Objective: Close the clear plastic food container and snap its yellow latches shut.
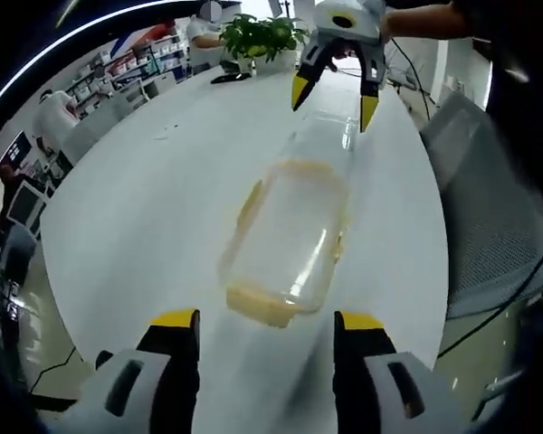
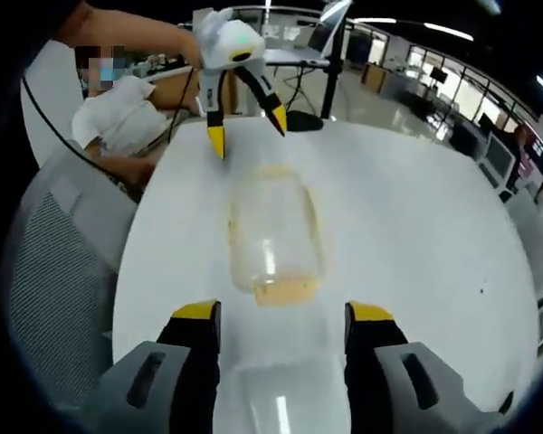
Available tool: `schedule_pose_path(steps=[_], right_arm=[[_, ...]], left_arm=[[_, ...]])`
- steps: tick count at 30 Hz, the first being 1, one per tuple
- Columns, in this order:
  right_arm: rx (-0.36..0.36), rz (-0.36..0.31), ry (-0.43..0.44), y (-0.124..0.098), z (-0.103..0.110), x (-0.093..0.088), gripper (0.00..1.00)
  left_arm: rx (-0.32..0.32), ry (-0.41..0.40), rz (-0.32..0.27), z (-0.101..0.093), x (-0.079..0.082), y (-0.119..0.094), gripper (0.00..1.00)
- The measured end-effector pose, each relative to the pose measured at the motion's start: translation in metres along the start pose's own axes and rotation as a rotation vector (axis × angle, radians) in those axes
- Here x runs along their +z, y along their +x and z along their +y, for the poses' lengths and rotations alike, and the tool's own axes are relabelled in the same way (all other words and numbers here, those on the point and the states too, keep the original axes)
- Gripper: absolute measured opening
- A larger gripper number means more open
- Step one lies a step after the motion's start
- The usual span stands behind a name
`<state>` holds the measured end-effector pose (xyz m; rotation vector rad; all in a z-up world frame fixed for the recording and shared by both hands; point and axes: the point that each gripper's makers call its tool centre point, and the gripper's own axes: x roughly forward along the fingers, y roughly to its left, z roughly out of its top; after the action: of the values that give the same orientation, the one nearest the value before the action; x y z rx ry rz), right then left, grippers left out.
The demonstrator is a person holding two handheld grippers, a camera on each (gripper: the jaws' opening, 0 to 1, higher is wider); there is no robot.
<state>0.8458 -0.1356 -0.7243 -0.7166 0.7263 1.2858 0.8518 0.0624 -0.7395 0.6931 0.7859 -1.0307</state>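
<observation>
Both hand-held grippers, left (image 1: 265, 318) and right (image 2: 283, 310), flank container (image 1: 288, 237), jaws apart.

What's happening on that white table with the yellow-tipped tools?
A person holds a hand-held gripper in each hand, facing each other across a clear plastic container lying on the white table. The left hand-held gripper and the right hand-held gripper are both open, one at each end of the container, neither touching it. Its yellow latches look unpressed so far.

We look along each tool from opposite ends of the white surface (image 1: 163, 208), both views facing each other, sharing the clear container (image 1: 290, 240) lying between them
</observation>
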Motion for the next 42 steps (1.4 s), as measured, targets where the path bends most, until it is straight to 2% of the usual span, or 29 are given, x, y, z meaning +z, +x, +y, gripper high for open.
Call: schedule_pose_path(steps=[6,19,27,40,42], right_arm=[[0.007,0.01,-0.021,0.011,-0.001,0.002,0.49],[0.03,0.11,-0.103,0.038,-0.006,-0.006,0.44],[0.051,0.17,-0.147,0.051,-0.006,-0.013,0.43],[0.085,0.195,-0.135,0.062,-0.007,-0.018,0.4],[0.096,0.196,-0.132,0.063,-0.005,-0.018,0.41]], left_arm=[[-0.028,0.034,0.004,0.004,-0.001,0.009,0.5],[-0.073,0.125,0.038,0.01,-0.003,0.02,0.43],[-0.103,0.156,0.052,0.01,-0.003,0.027,0.43],[-0.155,0.165,0.049,0.011,0.0,0.038,0.43],[-0.18,0.175,0.056,0.007,-0.001,0.04,0.43]])
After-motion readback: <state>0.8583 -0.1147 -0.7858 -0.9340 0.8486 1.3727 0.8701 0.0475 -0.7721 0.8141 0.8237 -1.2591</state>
